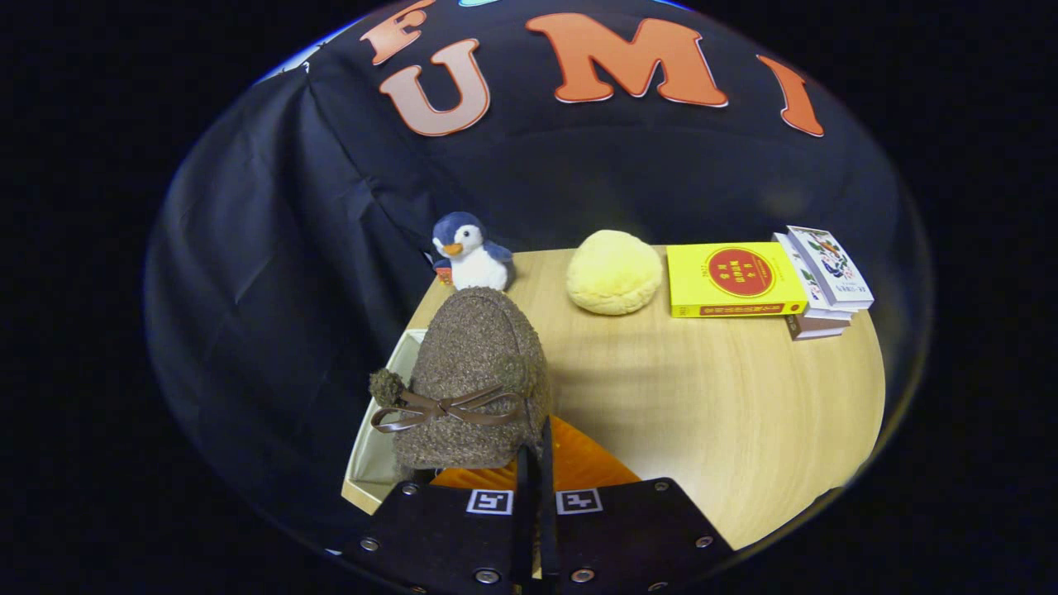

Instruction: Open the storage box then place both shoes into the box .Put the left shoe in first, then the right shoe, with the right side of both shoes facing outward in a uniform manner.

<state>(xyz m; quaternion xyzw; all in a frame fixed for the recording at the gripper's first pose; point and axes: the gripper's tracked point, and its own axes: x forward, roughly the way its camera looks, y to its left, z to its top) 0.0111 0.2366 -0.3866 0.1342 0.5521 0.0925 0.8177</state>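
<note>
Gripper has its fingers pinched together on the brown shoe, gripping its rim at the right rear edge. Shoe hangs just ahead & left of fingers, long axis pointing away, toe toward the penguin. Box sits below-left, partly under shoe. Gripper tilted down over table.

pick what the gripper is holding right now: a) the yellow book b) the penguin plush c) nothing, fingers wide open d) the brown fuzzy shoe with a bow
d: the gripper has its fingers pressed close together on the edge of the brown shoe, which hangs just ahead of them above the white box; the yellow book and the penguin plush sit well beyond on the table.
</note>
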